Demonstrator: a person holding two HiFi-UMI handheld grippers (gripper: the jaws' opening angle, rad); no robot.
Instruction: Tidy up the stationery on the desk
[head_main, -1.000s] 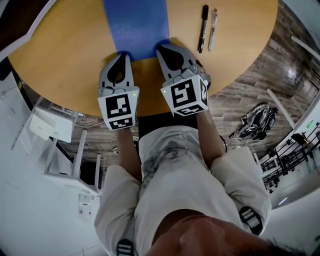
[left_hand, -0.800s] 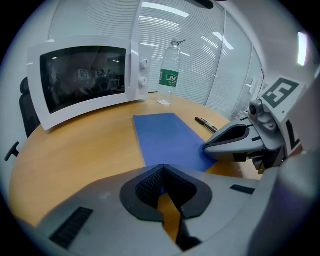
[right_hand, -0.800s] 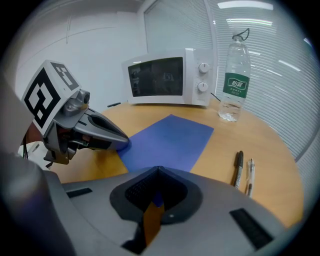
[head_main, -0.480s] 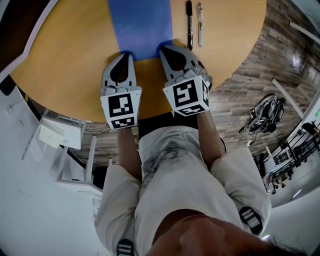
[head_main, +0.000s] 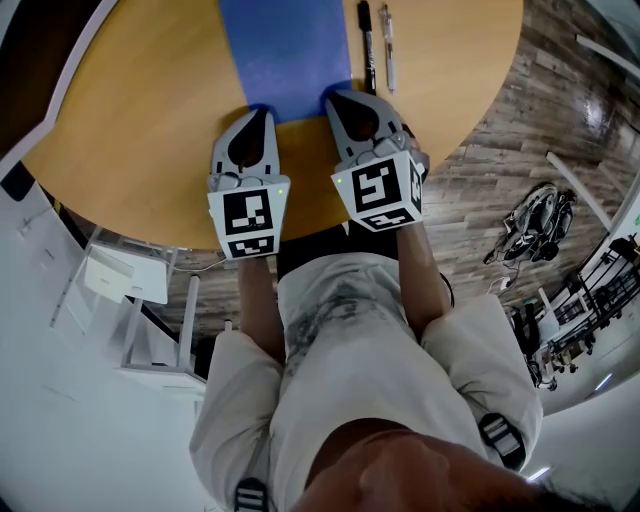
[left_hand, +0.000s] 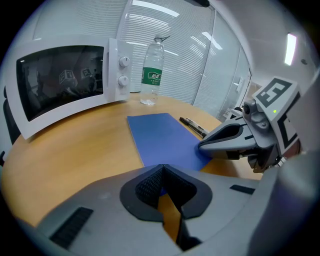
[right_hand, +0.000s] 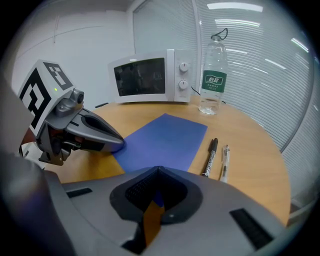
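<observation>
A thin blue sheet (head_main: 285, 50) lies on the round wooden table (head_main: 130, 120). Both grippers sit side by side at its near edge. My left gripper (head_main: 258, 110) is shut on the near left corner and my right gripper (head_main: 338, 97) is shut on the near right corner. Blue shows behind the closed tips in the left gripper view (left_hand: 162, 166) and the right gripper view (right_hand: 159, 169). A black marker (head_main: 366, 45) and a clear pen (head_main: 388, 45) lie parallel just right of the sheet, apart from both grippers.
A white microwave (left_hand: 60, 85) and a water bottle (left_hand: 151, 72) stand at the table's far side. The table's near edge runs just under the marker cubes. A white chair (head_main: 125, 280) stands on the floor below left.
Both grippers slid right with the blue sheet, still shut on it. The gap between the sheet's right edge and the black marker has shrunk to a narrow strip.
</observation>
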